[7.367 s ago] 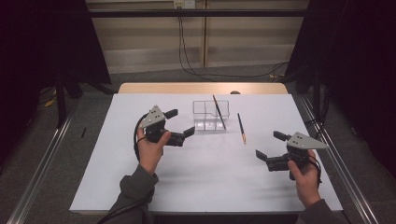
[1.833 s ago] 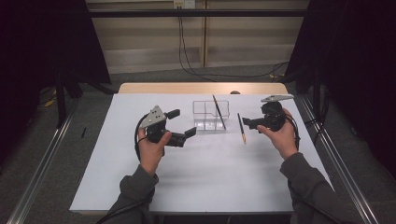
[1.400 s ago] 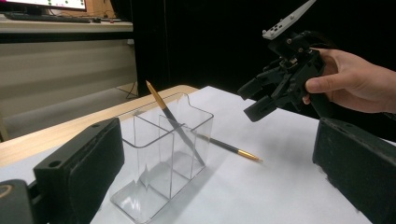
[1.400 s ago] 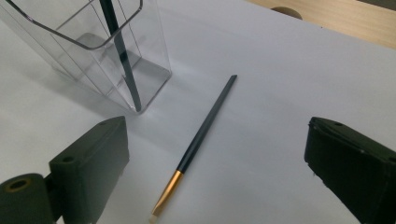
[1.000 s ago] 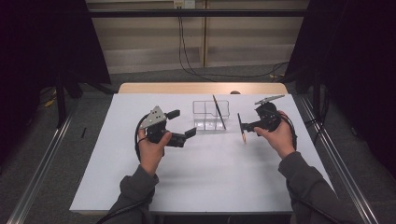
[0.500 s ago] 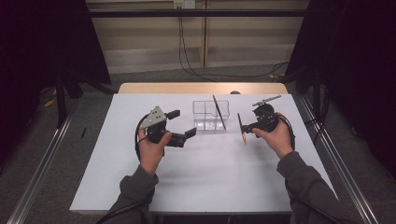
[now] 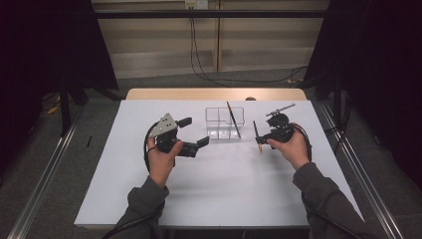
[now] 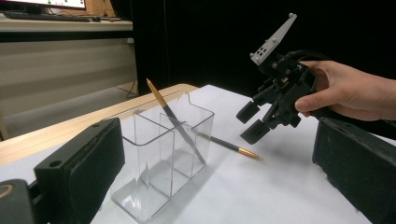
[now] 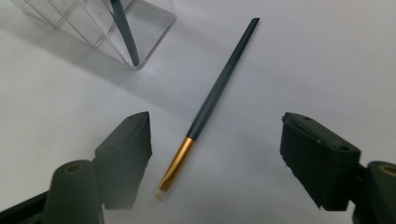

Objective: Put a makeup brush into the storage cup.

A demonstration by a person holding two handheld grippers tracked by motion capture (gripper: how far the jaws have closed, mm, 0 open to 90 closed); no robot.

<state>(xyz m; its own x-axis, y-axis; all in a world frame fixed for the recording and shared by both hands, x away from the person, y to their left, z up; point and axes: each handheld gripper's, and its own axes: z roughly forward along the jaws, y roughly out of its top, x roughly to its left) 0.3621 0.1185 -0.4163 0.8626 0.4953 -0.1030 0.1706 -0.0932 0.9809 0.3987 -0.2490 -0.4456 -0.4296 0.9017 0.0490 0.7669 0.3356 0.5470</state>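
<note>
High view: we see the right gripper (image 7: 262, 134) poised over the loose brush (image 7: 257, 135) on the white table (image 7: 229, 189), at 3 o'clock of the clear organizer (image 7: 225, 122).
Task thing: the loose brush lies flat, just beside the organizer and apart from it, gold ferrule and pale tip toward the person.
Second brush (image 8: 176, 122): it leans inside 1 compartment of the organizer (image 8: 159, 163), handle end up.
Right jaws: they have just been closing yet stand well apart; in the right gripper view the brush (image 9: 210, 102) lies between them and neither pad touches it.
Left gripper (image 7: 191, 134): its 2 jaws stand wide and empty, at 9 o'clock of the organizer, steady.
Step in hand: we judge this to be the pickup of the loose brush.
Alignment: the ferrule sits nearer 1 jaw, so we centre the shaft before closing.
Grip point: we favour the dark handle just above the ferrule; bristles should stay free.
Descent: we lower until the pads flank the shaft, close to the table.
Risk: a thin round handle may roll or slip from an uneven pinch.
</note>
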